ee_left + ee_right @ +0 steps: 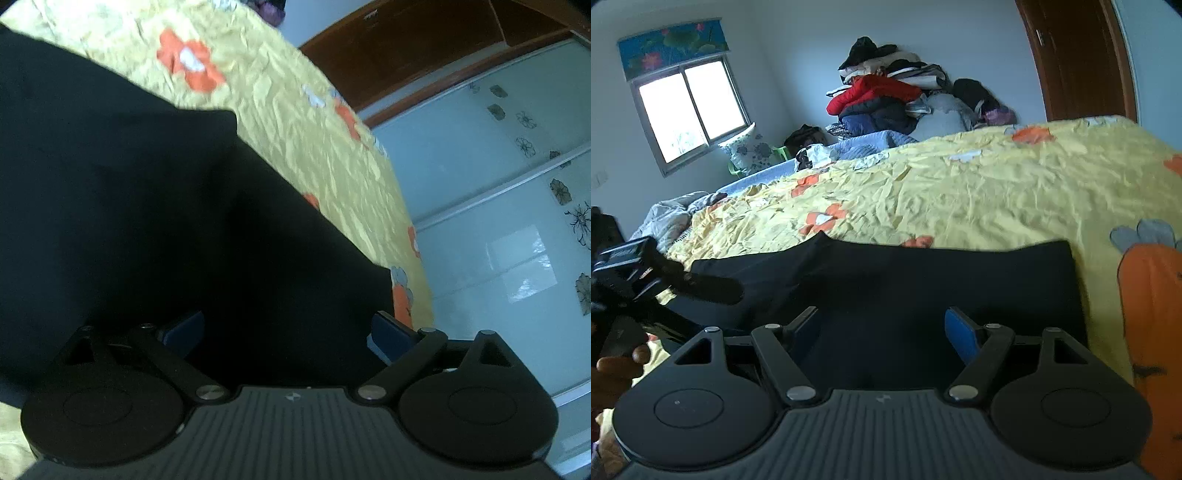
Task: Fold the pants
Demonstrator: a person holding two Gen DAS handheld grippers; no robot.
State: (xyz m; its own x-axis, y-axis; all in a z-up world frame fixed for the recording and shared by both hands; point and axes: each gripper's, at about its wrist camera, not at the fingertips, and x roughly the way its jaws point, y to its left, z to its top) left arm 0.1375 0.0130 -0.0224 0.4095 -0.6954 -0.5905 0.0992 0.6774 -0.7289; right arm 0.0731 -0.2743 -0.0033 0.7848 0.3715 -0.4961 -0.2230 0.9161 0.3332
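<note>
The black pants [923, 280] lie flat on the yellow flowered bedsheet [960, 192], their straight right edge close to an orange flower print. My right gripper [882, 332] hovers over the near edge of the pants, open, with its blue pads apart and nothing pinched. In the left wrist view the pants [129, 221] fill the left and middle, with a corner near the bed's edge. My left gripper [288, 328] is open just above the dark cloth, gripping nothing. The left gripper [631, 269] also appears at the left of the right wrist view, held by a hand [617, 365].
A tall pile of clothes [886, 92] and a blue quilt [849, 147] sit at the far side of the bed. A window [690, 110] is at the back left and a brown door [1078, 59] at the back right. Glass wardrobe doors [498, 221] stand beyond the bed's edge.
</note>
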